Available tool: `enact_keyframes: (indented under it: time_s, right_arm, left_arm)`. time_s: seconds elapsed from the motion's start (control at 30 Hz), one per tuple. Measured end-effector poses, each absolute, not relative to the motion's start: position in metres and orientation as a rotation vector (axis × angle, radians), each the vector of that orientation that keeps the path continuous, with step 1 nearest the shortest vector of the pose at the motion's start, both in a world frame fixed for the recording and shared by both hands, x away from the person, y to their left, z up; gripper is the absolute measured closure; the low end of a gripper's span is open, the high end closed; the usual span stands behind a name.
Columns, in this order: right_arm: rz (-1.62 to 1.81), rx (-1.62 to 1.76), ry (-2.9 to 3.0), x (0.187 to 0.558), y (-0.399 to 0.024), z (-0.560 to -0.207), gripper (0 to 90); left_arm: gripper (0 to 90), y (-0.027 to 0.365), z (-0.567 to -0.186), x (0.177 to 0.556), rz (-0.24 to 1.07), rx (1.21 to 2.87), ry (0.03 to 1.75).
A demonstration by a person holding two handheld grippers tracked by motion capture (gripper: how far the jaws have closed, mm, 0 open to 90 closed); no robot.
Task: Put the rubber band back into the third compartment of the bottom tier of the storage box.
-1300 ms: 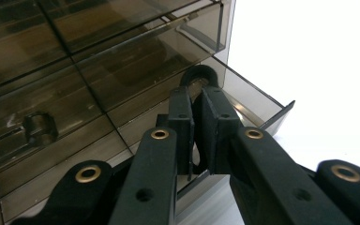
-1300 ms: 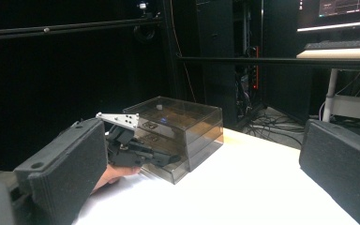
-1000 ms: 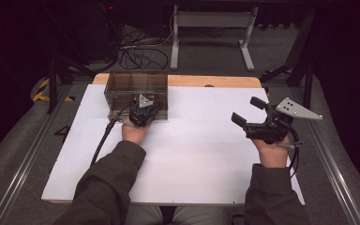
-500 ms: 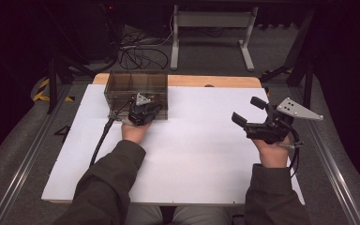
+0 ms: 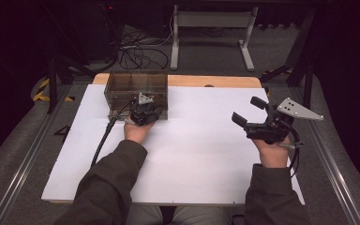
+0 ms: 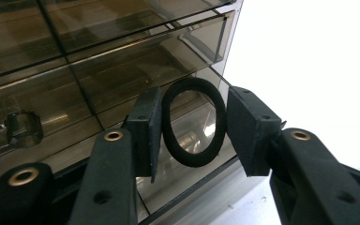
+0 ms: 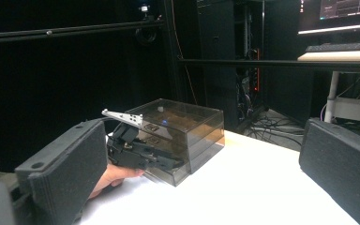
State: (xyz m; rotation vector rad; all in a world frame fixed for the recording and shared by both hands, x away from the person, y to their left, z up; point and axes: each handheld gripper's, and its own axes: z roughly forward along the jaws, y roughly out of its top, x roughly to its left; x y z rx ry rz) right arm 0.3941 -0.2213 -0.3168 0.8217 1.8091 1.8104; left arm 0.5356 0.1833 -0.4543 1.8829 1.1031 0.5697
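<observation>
Work in hand: placing a black ring [image 6: 194,123] at the smoked drawer box [image 5: 136,91], near the far left corner of the white worktop [image 5: 201,154].
Ring position: between the pads of the left gripper [image 6: 194,133], right in front of a lower drawer front at the box's right end.
Left gripper: jaws just been opening, ring between them; left pad touching or nearly touching the ring's side, right pad standing apart; no longer squeezing, by the look of it.
Right gripper [image 5: 253,115]: spread wide, nothing between the jaws, held above the worktop's right side, well apart from the box.
Ring axis: oval outline, long axis running nearly upright in the left gripper view, slightly tilted; hole facing the drawer front and the camera.
Done: ring brought up to the box, grip let go or nearly so.
Left: unclear whether the ring rests on anything or hangs on the left pad; probably settling it, then drawing the gripper back.
</observation>
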Motion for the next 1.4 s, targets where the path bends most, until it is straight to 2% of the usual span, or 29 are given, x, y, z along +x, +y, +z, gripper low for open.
enact_keyframes:
  time_s: [0.57, 1.4]
  right_arm:
    - [1.811, 0.817, 1.812, 0.394, -0.221, -0.317, 2.0]
    - [1.81, 0.819, 1.823, 0.394, -0.218, -0.317, 2.0]
  left_arm:
    - [41.6, 0.186, -0.449, 0.535, 0.524, 1.83, 1.115]
    - [21.5, 0.192, -0.426, 0.52, 0.593, 1.821, 1.024]
